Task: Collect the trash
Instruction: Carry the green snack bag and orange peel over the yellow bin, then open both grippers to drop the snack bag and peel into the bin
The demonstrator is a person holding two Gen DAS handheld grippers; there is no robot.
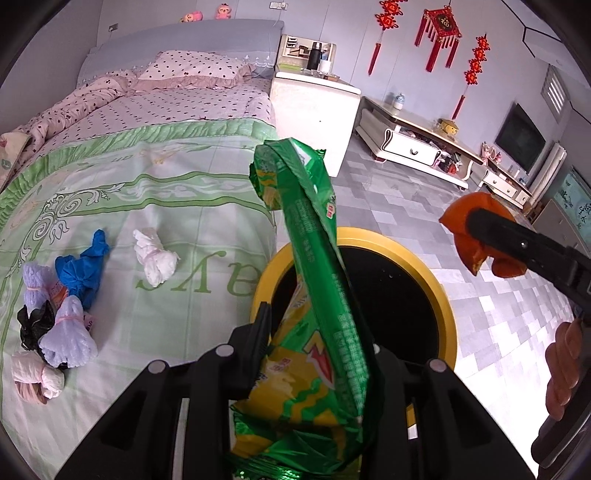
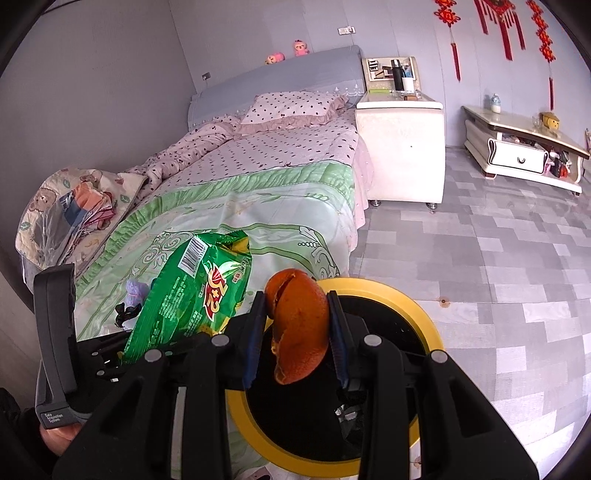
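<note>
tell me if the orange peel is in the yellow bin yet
Not yet. The curled orange peel is clamped in the right tongs above the yellow-rimmed round bin, not inside its dark opening.

- You face a bed (image 1: 147, 166) with a green patterned cover and a grey padded headboard (image 2: 280, 77).
- A dotted pink pillow (image 1: 192, 68) lies at its head.
- A white nightstand (image 2: 402, 147) stands just beside the bed.
- A low white TV cabinet (image 1: 417, 142) runs along the grey wall, below a dark screen (image 1: 519, 138).
- Red knot ornaments (image 1: 441, 33) hang above.
- The floor (image 2: 498, 258) is grey tile.
</note>
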